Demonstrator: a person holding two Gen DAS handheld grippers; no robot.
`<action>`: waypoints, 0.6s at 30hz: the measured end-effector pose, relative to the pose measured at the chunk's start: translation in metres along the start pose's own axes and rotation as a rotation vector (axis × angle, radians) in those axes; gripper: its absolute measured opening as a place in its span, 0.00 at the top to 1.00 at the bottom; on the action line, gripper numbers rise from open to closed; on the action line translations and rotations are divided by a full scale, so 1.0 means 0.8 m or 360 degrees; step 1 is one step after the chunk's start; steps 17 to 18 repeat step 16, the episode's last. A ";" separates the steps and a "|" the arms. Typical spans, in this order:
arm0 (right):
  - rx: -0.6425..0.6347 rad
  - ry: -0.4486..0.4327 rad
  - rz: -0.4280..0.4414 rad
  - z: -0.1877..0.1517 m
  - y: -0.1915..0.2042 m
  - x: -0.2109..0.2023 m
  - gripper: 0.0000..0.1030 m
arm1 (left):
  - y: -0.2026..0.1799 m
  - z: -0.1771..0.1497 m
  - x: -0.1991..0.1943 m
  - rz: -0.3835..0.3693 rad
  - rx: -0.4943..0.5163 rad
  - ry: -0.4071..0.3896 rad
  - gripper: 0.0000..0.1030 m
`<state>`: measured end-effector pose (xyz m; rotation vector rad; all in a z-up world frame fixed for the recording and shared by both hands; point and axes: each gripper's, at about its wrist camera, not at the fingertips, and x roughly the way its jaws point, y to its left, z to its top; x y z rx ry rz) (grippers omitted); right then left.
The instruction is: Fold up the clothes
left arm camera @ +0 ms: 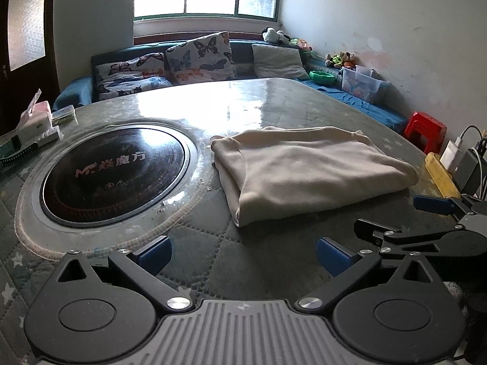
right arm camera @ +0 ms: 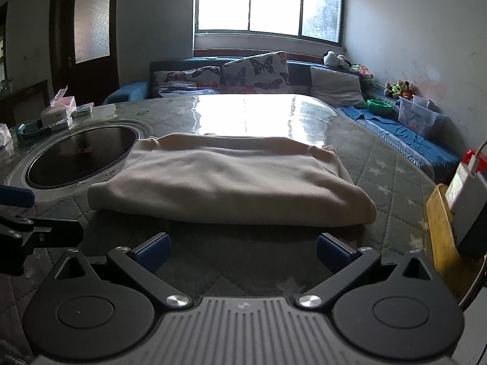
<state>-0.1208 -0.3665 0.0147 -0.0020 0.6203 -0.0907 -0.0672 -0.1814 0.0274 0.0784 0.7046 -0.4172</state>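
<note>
— Both claws, left gripper (left arm camera: 243,254) and right gripper (right arm camera: 243,251), spread wide, gripping nothing, parked just short of cloth (right arm camera: 225,179).

— Folded already, lying flat on table (left arm camera: 304,103) beside cooktop (left arm camera: 114,167). Likely finished, hence backed off.

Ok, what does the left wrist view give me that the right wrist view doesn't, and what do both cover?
Only the left wrist view shows the lettering on the round black cooktop, the whole red stool and the right tongs from the side, open. Only the right wrist view shows the folded cream garment straight ahead and the whole glass-panelled door. Both show the garment lying folded on the quilted table, the butterfly cushions, and their own tongs open and empty.
</note>
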 end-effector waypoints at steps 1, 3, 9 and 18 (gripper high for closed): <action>0.0002 0.0001 -0.0003 0.000 0.000 0.000 0.00 | 0.000 0.000 0.000 0.0001 0.0000 0.0000 0.00; 0.0006 0.0004 -0.0009 -0.001 -0.001 -0.001 0.00 | -0.001 -0.001 0.000 0.0001 -0.0003 0.0002 0.00; 0.0017 0.0010 -0.0011 -0.003 -0.002 0.000 0.00 | -0.004 -0.001 -0.001 -0.0002 0.0005 0.0003 0.00; 0.0023 0.0012 -0.0002 -0.003 -0.003 0.000 0.00 | -0.007 -0.002 -0.001 -0.0012 0.0014 0.0007 0.00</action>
